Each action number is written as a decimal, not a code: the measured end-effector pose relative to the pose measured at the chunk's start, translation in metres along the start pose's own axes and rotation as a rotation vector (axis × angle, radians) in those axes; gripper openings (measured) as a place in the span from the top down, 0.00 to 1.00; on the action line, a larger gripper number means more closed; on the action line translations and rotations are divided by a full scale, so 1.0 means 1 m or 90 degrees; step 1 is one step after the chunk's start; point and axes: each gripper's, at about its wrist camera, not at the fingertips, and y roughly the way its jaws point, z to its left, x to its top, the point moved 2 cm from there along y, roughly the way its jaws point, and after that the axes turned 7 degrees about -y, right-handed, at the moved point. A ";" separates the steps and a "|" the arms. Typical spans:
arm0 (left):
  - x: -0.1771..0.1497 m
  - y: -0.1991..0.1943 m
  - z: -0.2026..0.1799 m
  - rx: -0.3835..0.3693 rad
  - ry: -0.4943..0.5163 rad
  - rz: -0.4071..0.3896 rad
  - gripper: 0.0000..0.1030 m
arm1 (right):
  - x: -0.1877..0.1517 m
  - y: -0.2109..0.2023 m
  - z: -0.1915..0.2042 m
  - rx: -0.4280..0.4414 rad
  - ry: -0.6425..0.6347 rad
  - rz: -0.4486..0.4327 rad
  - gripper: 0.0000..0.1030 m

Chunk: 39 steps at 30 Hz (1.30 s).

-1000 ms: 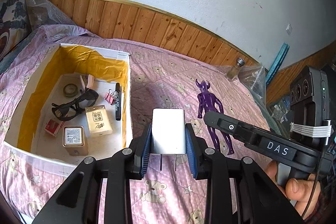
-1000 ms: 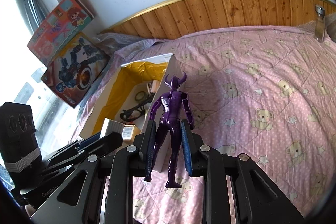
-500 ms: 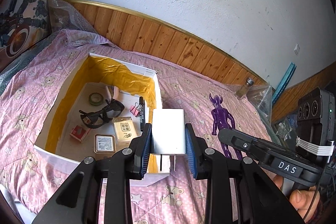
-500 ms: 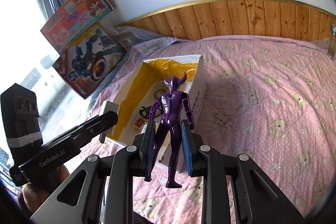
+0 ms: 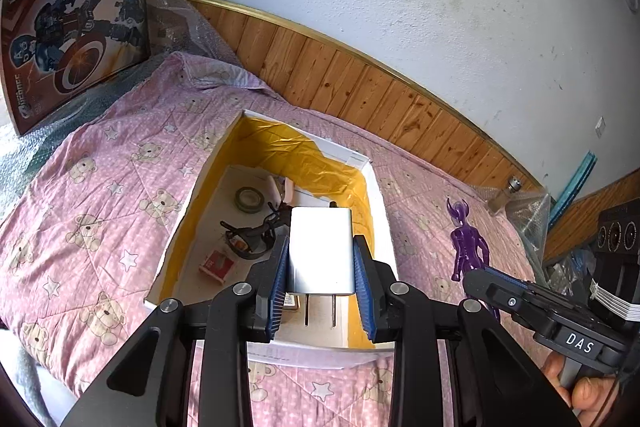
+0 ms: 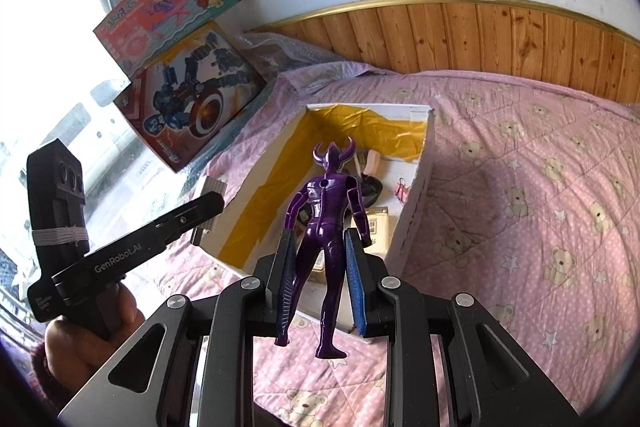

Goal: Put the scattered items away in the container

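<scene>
My left gripper [image 5: 321, 273] is shut on a white plug charger [image 5: 321, 251], prongs pointing back, held above the near end of the white box with yellow lining [image 5: 372, 187]. My right gripper [image 6: 319, 263] is shut on a purple horned figure [image 6: 328, 211], held by its legs over the box's near edge [image 6: 416, 211]. The figure [image 5: 466, 243] and right gripper also show at the right of the left wrist view. Inside the box lie dark glasses [image 5: 252, 233], a tape roll [image 5: 249, 199], a small red packet [image 5: 218, 263] and a beige carton [image 6: 378, 227].
The box sits on a pink bear-print quilt [image 5: 100, 211]. Two toy boxes [image 6: 196, 95] lean by the wall at the left. A wooden headboard [image 5: 360, 83] runs along the back, with a small glass jar [image 5: 505, 193] and bubble wrap at the right. A hand [image 6: 80, 343] holds the left gripper.
Both grippers have moved left toward the box, each still holding its item. The charger now hangs over the box's interior and the figure over its near edge.
</scene>
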 end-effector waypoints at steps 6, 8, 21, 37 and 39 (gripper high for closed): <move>0.005 0.013 0.020 0.028 -0.014 0.008 0.69 | 0.010 0.023 0.005 0.002 -0.016 0.018 0.76; 0.005 0.020 0.025 0.042 -0.012 0.010 0.69 | 0.012 0.034 0.005 -0.001 -0.020 0.027 0.75; -0.009 0.049 0.068 0.080 -0.075 0.071 0.57 | -0.005 0.068 -0.038 -0.007 0.075 0.067 0.60; -0.013 0.037 0.060 0.055 -0.074 0.083 0.57 | -0.013 0.060 -0.026 -0.004 0.072 0.078 0.60; -0.014 0.035 0.058 0.055 -0.072 0.083 0.57 | -0.014 0.058 -0.023 -0.004 0.067 0.079 0.60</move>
